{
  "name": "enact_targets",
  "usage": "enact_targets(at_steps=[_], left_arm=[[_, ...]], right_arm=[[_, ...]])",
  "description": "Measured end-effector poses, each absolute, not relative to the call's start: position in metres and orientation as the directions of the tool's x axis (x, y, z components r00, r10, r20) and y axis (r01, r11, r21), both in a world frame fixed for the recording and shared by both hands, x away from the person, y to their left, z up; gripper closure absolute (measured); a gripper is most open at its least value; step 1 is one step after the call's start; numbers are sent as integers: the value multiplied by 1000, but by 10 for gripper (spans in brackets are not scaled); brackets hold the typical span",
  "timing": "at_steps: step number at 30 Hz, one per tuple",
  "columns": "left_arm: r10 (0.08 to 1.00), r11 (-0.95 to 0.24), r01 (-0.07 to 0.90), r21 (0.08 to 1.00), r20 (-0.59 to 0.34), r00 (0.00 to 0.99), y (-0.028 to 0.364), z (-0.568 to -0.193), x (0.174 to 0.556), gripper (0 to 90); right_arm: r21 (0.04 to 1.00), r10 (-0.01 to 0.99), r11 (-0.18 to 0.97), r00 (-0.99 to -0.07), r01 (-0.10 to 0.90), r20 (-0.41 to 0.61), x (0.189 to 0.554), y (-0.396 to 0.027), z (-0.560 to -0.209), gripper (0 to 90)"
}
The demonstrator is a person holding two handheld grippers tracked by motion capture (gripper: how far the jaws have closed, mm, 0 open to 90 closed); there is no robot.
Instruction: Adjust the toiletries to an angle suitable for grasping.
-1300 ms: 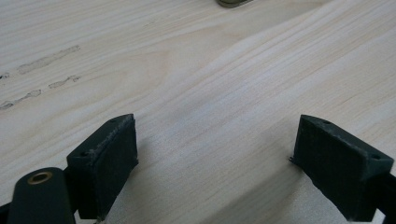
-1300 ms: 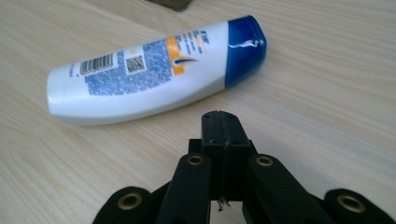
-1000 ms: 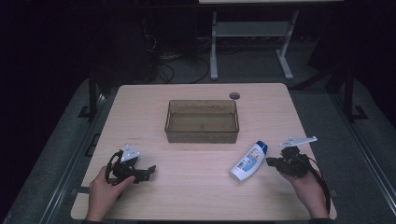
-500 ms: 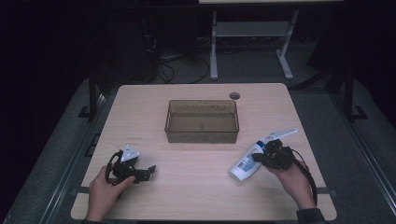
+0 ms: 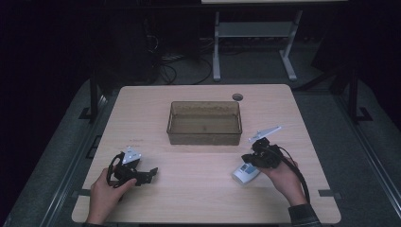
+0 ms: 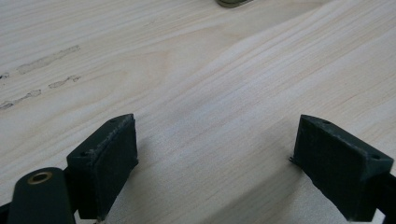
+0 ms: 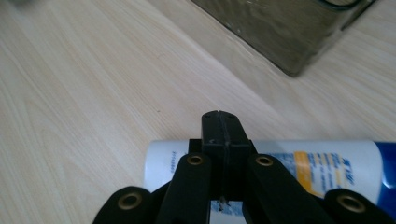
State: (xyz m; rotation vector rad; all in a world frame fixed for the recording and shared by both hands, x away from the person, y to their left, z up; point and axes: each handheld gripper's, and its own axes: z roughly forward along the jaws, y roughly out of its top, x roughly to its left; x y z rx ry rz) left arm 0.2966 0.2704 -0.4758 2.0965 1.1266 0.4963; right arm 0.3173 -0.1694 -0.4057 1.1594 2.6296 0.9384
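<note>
High view: my right hand-held gripper [image 5: 251, 159], jaws shut together and empty, sits over the bottle [image 5: 245, 172] lying on the counter [image 5: 198, 198] – not yet gripped, bin [image 5: 204, 123] empty. Since earlier it has slid left onto the bottle; my left hand-held gripper [image 5: 150, 173] rests wide open.

Bottle half hidden, bin cropped

The right gripper [image 5: 249, 158] covers the bottle's [image 5: 245, 173] upper end in the high view; the bin [image 7: 285, 28] runs off the right gripper view's upper right.
</note>
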Motion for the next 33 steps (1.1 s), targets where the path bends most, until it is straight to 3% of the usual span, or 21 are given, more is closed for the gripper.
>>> enact_targets(at_steps=[16, 33], left_arm=[[834, -384, 569, 727, 9, 551, 271, -476, 297, 121], [834, -384, 569, 727, 9, 551, 271, -476, 297, 122]], right_arm=[[537, 660, 570, -736, 621, 152, 332, -137, -418, 897], [497, 661, 586, -732, 640, 165, 330, -135, -432, 897]])
